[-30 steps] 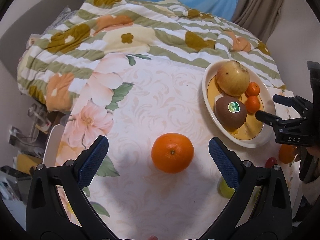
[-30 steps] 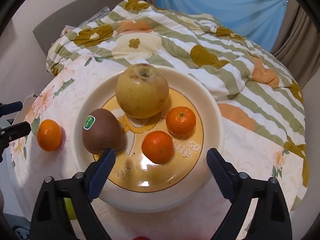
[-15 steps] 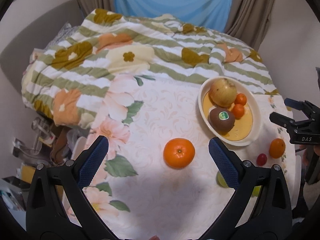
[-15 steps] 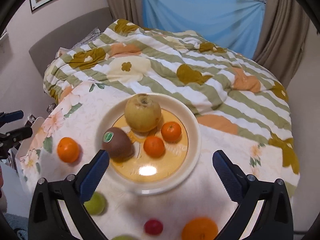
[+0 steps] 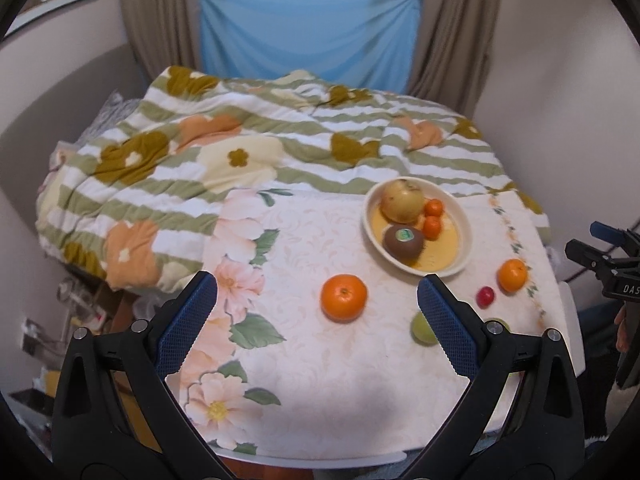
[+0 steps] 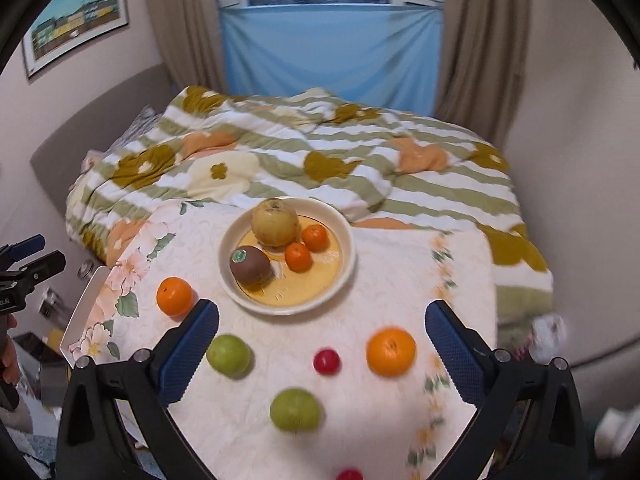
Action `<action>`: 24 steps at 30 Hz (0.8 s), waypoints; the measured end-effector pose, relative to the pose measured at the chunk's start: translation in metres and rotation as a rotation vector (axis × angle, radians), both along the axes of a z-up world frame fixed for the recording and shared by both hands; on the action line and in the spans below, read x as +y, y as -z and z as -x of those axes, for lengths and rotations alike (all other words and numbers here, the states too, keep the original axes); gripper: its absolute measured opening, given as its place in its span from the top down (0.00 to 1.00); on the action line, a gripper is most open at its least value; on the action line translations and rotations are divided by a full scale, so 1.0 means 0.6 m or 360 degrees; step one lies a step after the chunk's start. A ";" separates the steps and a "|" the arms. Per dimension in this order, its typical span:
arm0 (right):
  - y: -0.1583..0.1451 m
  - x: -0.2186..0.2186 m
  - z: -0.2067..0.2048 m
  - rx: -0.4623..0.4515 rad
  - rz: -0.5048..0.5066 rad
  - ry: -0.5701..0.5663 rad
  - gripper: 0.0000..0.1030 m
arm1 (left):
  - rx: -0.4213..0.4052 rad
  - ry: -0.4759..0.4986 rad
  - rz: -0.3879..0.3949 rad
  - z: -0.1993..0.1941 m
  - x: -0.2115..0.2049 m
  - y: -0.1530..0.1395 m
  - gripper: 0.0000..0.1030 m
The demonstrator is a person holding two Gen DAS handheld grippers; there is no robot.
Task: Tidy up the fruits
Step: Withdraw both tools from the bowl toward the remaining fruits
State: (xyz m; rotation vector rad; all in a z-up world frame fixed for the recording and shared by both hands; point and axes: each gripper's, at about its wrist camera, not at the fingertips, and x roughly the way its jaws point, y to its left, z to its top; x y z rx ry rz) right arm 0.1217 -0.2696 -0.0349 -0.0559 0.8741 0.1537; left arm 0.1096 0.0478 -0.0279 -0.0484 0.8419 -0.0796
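Note:
A cream plate [image 6: 346, 276] on the flowered tablecloth holds a yellow apple [image 6: 275, 222], a kiwi [image 6: 251, 264] and two small mandarins [image 6: 298, 257]. Loose on the cloth lie an orange [image 6: 174, 296] left of the plate, another orange [image 6: 391, 351], two green fruits [image 6: 229, 354] and a small red fruit [image 6: 327, 361]. My right gripper [image 6: 322, 307] hangs open and empty above these, nearer than the plate. My left gripper [image 5: 317, 282] is also open and empty, high above the left orange [image 5: 343, 298]. The plate [image 5: 464, 224] lies to its right.
A striped flowered quilt [image 6: 280, 152] covers the bed behind the table. Beyond it hang a blue cloth [image 6: 328, 48] and brown curtains. Clutter sits on the floor left of the table [image 5: 80, 312]. A second red fruit [image 6: 349, 474] lies at the near edge.
Both grippers have risen and drawn back from the table, so the plate looks smaller and more loose fruit shows. The right jaws stand a little wider than before.

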 end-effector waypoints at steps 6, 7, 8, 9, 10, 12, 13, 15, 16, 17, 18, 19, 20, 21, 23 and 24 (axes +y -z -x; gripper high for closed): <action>-0.004 -0.014 0.079 -0.0009 0.0024 0.0194 0.00 | -0.0010 0.0180 0.0019 0.021 -0.025 -0.008 0.00; -0.003 -0.016 0.088 -0.0007 0.0020 0.0214 0.00 | -0.0010 0.0208 0.0024 0.023 -0.031 -0.008 0.00; -0.001 -0.021 0.098 -0.0005 0.0017 0.0239 0.00 | -0.0007 0.0246 0.0033 0.025 -0.039 -0.007 0.00; 0.002 -0.026 0.110 0.0000 0.0018 0.0277 0.00 | -0.0002 0.0271 0.0036 0.028 -0.045 -0.006 0.00; 0.005 -0.031 0.118 0.0006 0.0018 0.0301 0.00 | 0.0006 0.0300 0.0035 0.028 -0.054 -0.003 0.00; 0.012 -0.039 0.135 0.0017 0.0023 0.0346 0.00 | 0.0021 0.0352 0.0028 0.029 -0.074 0.004 0.00; 0.016 -0.044 0.145 0.0023 0.0026 0.0362 0.00 | 0.0029 0.0380 0.0025 0.029 -0.084 0.009 0.00; 0.030 -0.053 0.161 0.0054 0.0030 0.0387 0.00 | 0.0054 0.0446 0.0018 0.028 -0.108 0.020 0.00; 0.037 -0.059 0.168 0.0072 0.0030 0.0399 0.00 | 0.0073 0.0486 0.0013 0.026 -0.122 0.027 0.00; 0.044 -0.063 0.173 0.0093 0.0017 0.0401 0.00 | 0.0087 0.0518 0.0008 0.025 -0.132 0.033 0.00; 0.050 -0.069 0.181 0.0105 -0.0001 0.0405 0.00 | 0.0101 0.0562 -0.0001 0.023 -0.147 0.040 0.00; 0.056 -0.074 0.187 0.0110 -0.0016 0.0415 0.00 | 0.0114 0.0605 -0.0013 0.021 -0.163 0.048 0.00; 0.061 -0.076 0.192 0.0115 -0.0022 0.0422 0.00 | 0.0122 0.0639 -0.0021 0.019 -0.175 0.054 0.00; 0.070 -0.081 0.198 0.0127 -0.0027 0.0431 0.00 | 0.0132 0.0687 -0.0028 0.017 -0.191 0.063 0.00; 0.084 -0.085 0.203 0.0144 -0.0025 0.0444 0.00 | 0.0164 0.0785 -0.0031 0.011 -0.223 0.082 0.00; 0.095 -0.089 0.209 0.0156 -0.0032 0.0444 0.00 | 0.0174 0.0823 -0.0031 0.009 -0.234 0.089 0.00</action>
